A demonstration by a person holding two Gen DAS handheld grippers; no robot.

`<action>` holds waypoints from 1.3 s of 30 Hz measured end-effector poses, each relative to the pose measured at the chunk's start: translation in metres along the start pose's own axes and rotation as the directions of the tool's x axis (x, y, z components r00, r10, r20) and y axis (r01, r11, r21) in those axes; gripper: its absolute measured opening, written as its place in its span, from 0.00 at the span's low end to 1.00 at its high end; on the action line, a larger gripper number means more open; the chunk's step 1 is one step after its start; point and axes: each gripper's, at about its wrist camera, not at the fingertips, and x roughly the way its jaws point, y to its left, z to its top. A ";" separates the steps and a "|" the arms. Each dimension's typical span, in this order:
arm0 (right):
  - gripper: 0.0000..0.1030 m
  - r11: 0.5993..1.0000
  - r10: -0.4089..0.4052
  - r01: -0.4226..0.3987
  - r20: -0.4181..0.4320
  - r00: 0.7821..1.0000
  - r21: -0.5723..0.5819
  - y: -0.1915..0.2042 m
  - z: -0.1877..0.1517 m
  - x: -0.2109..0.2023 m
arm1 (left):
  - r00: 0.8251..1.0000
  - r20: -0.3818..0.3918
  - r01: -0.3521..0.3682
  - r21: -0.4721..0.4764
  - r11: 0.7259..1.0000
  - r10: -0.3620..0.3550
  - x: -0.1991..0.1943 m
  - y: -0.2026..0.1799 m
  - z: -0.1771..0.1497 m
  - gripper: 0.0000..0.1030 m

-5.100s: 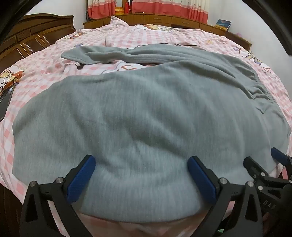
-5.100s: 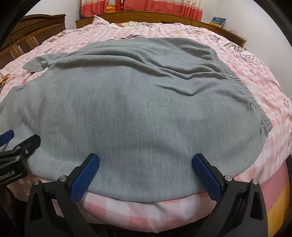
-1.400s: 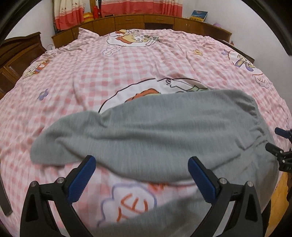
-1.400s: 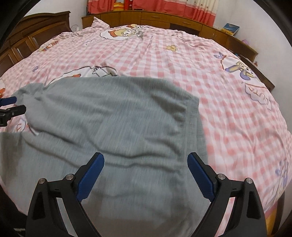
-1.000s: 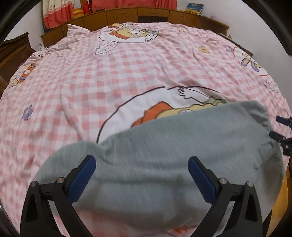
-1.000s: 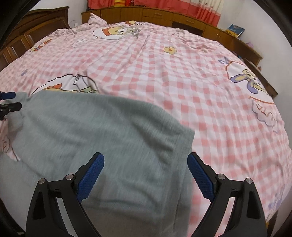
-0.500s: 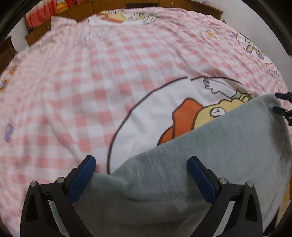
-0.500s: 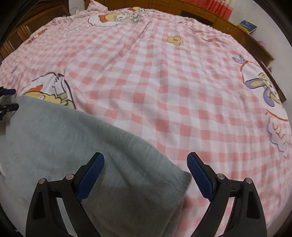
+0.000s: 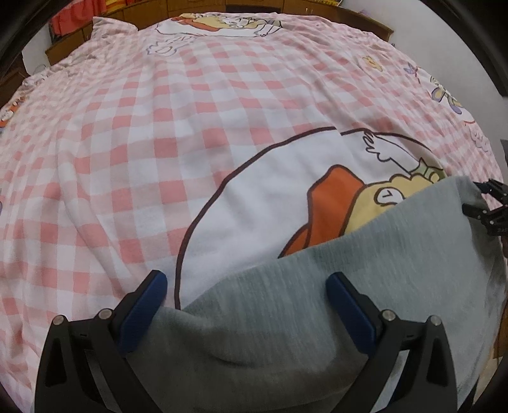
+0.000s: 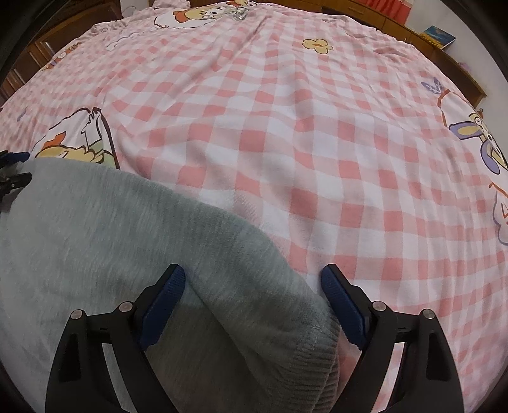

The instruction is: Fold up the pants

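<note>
The grey pants (image 9: 365, 279) lie on the pink checked bed, their far folded edge running across the near part of both views. In the right wrist view the pants (image 10: 95, 241) fill the lower left, with a ribbed cuff at the bottom. My left gripper (image 9: 246, 305) is open, its blue-padded fingers (image 9: 143, 305) standing wide apart over the pants' edge. My right gripper (image 10: 254, 298) is open too, straddling the pants' right edge. Neither holds cloth. Each gripper's tip shows at the other view's side edge.
The bed sheet (image 10: 285, 127) is pink and white checked with cartoon prints and spreads far ahead. Wooden cabinets (image 9: 254, 4) and red curtains line the far wall. A blue book (image 10: 439, 35) lies on the ledge at the back right.
Both grippers have moved forward and lower over the bed. The pants take up less of each view and sit nearer the fingers. Both grippers stay open.
</note>
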 end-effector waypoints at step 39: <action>0.09 0.996 0.076 -0.084 0.247 0.966 0.025 0.004 -0.027 -0.119 | 0.935 0.329 0.134 0.011 0.991 -0.130 -0.177 -0.037 -0.044 0.06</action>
